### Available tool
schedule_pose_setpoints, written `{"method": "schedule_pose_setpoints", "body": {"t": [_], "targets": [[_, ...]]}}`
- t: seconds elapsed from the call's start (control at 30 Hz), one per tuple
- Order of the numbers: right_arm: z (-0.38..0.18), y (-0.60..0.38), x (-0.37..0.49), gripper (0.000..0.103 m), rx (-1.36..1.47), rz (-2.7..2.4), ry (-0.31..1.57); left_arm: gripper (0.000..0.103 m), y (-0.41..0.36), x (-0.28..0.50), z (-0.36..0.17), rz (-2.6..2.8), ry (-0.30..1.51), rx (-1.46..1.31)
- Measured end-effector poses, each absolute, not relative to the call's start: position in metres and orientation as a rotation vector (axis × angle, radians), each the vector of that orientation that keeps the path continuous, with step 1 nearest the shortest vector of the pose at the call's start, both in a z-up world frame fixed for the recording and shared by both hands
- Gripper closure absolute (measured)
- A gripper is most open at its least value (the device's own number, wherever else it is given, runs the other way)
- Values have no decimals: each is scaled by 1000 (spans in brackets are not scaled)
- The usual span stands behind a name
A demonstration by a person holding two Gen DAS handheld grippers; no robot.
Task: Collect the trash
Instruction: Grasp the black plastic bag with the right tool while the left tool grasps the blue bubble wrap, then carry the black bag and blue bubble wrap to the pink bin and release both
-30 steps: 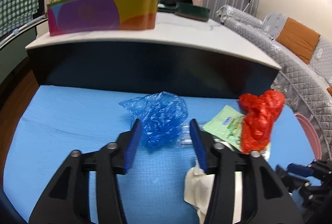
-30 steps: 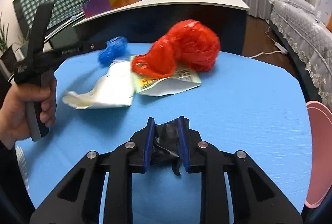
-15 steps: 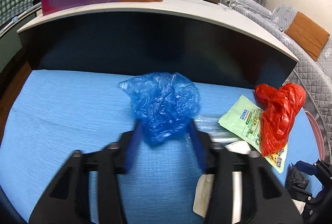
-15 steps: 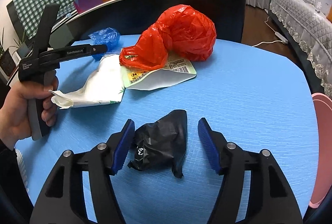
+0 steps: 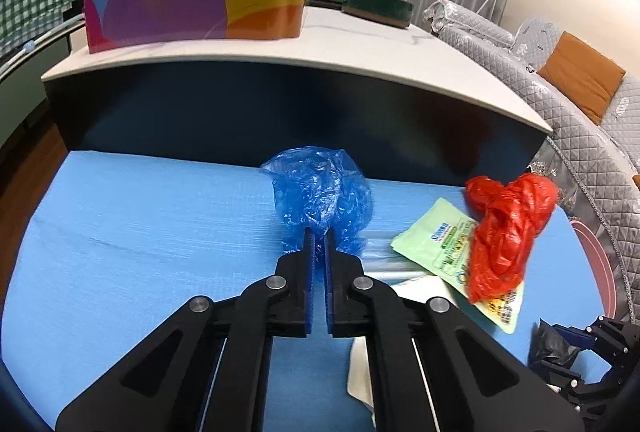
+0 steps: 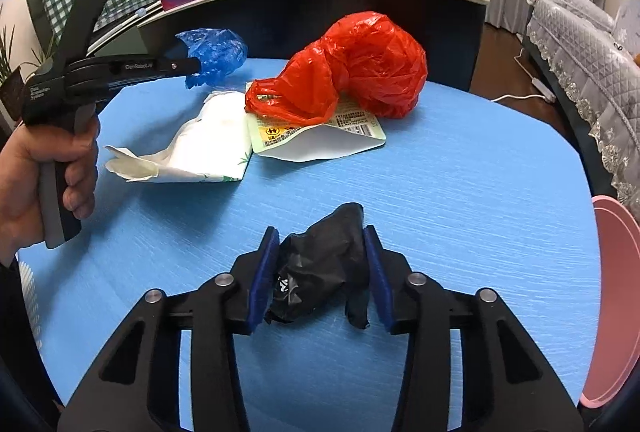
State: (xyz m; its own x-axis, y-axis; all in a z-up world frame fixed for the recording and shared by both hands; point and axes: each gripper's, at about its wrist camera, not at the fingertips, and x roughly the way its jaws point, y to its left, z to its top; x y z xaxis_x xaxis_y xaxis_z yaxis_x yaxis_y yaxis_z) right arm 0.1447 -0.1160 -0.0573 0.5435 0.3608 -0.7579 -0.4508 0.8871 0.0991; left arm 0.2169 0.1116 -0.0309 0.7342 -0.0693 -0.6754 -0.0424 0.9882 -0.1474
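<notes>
Left hand-held gripper (image 5: 318,244) is clamped tight on the near edge of a crumpled blue plastic bag (image 5: 320,190) lying at the far side of the blue bench (image 5: 120,232). Right hand-held gripper (image 6: 322,272) is closing around a crumpled black plastic bag (image 6: 320,264) near the bench's front; the bag sits between its blue pads, seemingly not yet squeezed. Both pick-ups look under way, so the next move likely calls for lifting each thin, limp bag clear. A red plastic bag (image 6: 360,64), printed pouch (image 6: 320,140) and white wrapper (image 6: 200,148) lie between them.
</notes>
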Motion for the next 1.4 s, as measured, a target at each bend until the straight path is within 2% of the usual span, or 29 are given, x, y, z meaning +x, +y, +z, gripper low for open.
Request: {"method": "schedule_pose_setpoints", "body": {"t": [0.03, 0.1, 0.8, 1.4], "targets": [[-55, -118, 144, 67, -108, 478, 865, 99, 111, 214, -28, -16, 739, -155], [-50, -123, 143, 67, -96, 465, 850, 99, 111, 207, -23, -16, 726, -154], [0, -159, 108, 68, -50, 373, 699, 100, 80, 149, 32, -82, 605, -94], [53, -230, 82, 68, 32, 238, 567, 100, 32, 107, 35, -139, 581, -85]]}}
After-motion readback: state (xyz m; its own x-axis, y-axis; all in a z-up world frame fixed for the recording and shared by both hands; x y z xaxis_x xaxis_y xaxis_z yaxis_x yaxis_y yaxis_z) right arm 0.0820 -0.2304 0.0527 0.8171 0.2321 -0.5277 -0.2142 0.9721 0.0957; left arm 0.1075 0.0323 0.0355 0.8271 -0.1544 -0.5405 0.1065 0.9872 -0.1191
